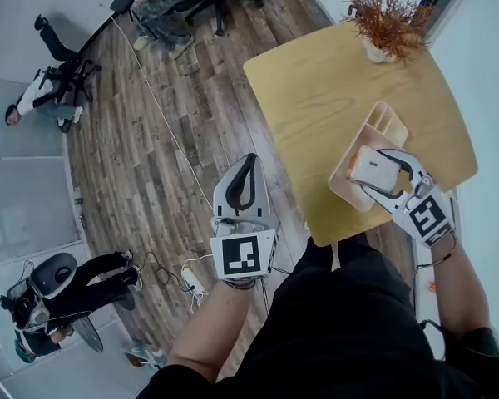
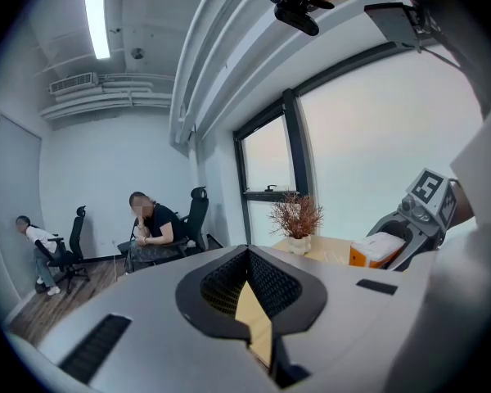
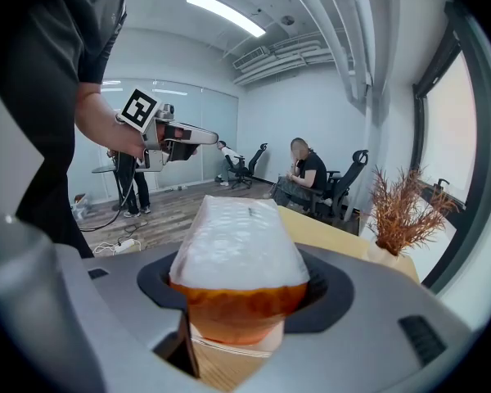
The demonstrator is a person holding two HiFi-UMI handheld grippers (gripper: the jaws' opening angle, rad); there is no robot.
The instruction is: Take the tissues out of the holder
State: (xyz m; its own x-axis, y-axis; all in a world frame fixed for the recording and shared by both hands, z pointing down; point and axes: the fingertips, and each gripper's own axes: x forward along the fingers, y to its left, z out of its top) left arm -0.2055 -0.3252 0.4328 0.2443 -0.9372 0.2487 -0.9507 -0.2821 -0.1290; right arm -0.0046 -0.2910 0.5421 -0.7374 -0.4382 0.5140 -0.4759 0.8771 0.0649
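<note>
Tissues [image 1: 373, 166], clamped in the right tongs [image 1: 364, 178], hang over the holder [image 1: 389, 121] near five o'clock on the bench [image 1: 316, 98]. Best lift straight, squeezing gently. Left tongs [image 1: 249, 161], closed and empty, sit at nine o'clock.

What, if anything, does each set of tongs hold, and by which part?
The right tongs clamp the tissue pack across its width, with a pad on each of two opposite sides. The left tongs hold nothing.
</note>
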